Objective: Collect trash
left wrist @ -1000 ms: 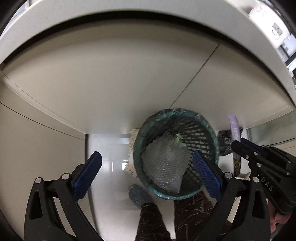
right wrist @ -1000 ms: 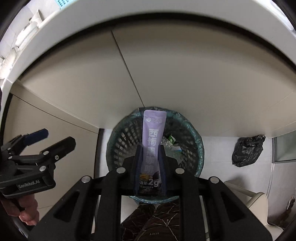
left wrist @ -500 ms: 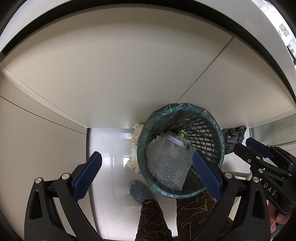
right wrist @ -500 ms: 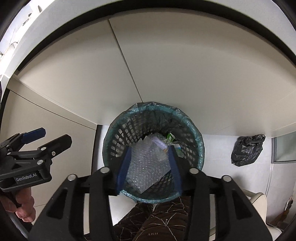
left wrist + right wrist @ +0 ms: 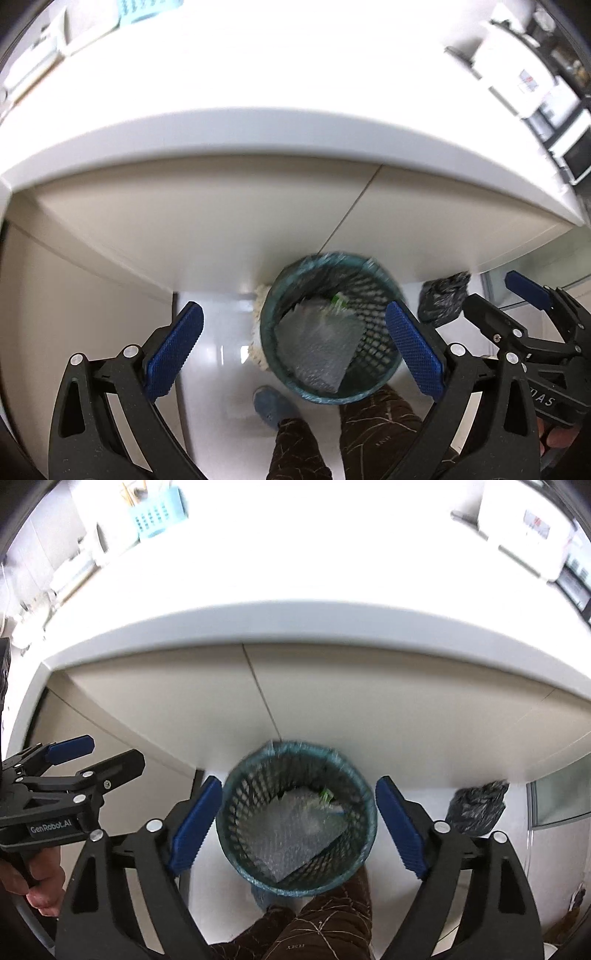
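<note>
A green mesh waste basket [image 5: 384, 291] with a liner stands on the floor below the table edge; it also shows in the right wrist view [image 5: 240, 812]. Inside lie bubble wrap [image 5: 317, 350] [image 5: 295, 827] and a green scrap [image 5: 338, 299]. My left gripper [image 5: 291, 350] is open and empty, high above the basket. My right gripper [image 5: 299, 823] is open and empty, also above the basket. Each gripper shows in the other's view: the right one [image 5: 517, 314] and the left one [image 5: 88, 760].
A white table [image 5: 258, 147] [image 5: 295, 609] fills the upper half, with a light blue basket [image 5: 155, 513] and white boxes [image 5: 524, 535] at its far side. A black bag [image 5: 443, 299] [image 5: 476, 808] lies on the floor right of the basket. The person's legs [image 5: 314, 930] and shoe [image 5: 273, 406] are below.
My right gripper opened and the purple packet dropped into the basket. Both grippers have since risen and tilted up, so the tabletop now shows.
</note>
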`<act>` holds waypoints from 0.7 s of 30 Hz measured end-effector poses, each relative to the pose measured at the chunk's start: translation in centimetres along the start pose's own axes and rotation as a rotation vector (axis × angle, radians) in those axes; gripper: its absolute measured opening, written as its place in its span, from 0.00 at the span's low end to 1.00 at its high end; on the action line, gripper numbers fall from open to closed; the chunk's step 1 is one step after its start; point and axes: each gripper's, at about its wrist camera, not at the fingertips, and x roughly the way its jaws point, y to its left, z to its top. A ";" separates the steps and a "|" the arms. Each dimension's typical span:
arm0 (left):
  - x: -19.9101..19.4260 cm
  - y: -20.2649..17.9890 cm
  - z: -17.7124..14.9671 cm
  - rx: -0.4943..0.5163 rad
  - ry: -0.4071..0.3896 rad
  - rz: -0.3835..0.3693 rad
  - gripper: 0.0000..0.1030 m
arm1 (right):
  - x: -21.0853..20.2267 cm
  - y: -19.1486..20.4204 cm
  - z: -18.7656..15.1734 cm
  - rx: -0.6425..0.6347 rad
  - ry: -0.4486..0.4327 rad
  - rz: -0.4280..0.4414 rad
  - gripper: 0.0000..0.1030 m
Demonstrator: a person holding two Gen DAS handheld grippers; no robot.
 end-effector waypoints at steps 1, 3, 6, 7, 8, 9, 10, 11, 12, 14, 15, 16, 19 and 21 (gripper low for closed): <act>-0.9 -0.3 0.4 0.004 -0.009 -0.003 0.94 | -1.1 0.0 0.5 0.001 -0.015 -0.015 0.82; -2.7 -0.7 1.2 0.002 -0.027 0.002 0.94 | -3.4 0.1 1.5 0.003 -0.048 -0.034 0.83; -5.6 -1.3 2.5 -0.003 -0.076 0.007 0.94 | -6.1 0.0 2.9 0.008 -0.093 -0.040 0.86; -6.5 -1.5 2.8 0.000 -0.092 0.005 0.94 | -7.3 0.0 3.4 0.013 -0.113 -0.045 0.87; -7.4 -1.8 3.1 0.007 -0.107 0.002 0.94 | -8.3 -0.1 3.9 0.016 -0.130 -0.045 0.87; -8.1 -1.9 3.4 0.011 -0.118 0.000 0.94 | -9.2 -0.2 4.4 0.015 -0.146 -0.043 0.87; -9.0 -2.1 3.7 0.013 -0.129 -0.002 0.94 | -10.1 -0.1 4.8 0.013 -0.160 -0.049 0.87; -9.7 -2.2 3.9 0.015 -0.137 0.002 0.94 | -10.9 -0.1 5.1 0.010 -0.172 -0.052 0.87; -10.6 -2.4 4.2 0.014 -0.144 0.009 0.94 | -11.7 0.0 5.4 0.008 -0.183 -0.051 0.88; -12.3 -2.6 4.5 0.007 -0.155 0.007 0.94 | -13.6 -0.2 6.0 0.009 -0.198 -0.052 0.88; -13.0 -2.6 4.7 0.005 -0.158 0.011 0.94 | -14.1 -0.4 6.0 0.011 -0.201 -0.046 0.88; -13.8 -2.8 4.8 0.005 -0.159 0.019 0.94 | -14.9 -0.5 6.3 0.014 -0.202 -0.041 0.88; -15.9 -3.2 5.0 0.004 -0.162 0.024 0.94 | -17.0 -0.9 6.8 0.020 -0.205 -0.046 0.88; -16.9 -3.5 5.0 0.005 -0.153 0.025 0.94 | -18.0 -1.4 6.8 0.022 -0.196 -0.053 0.88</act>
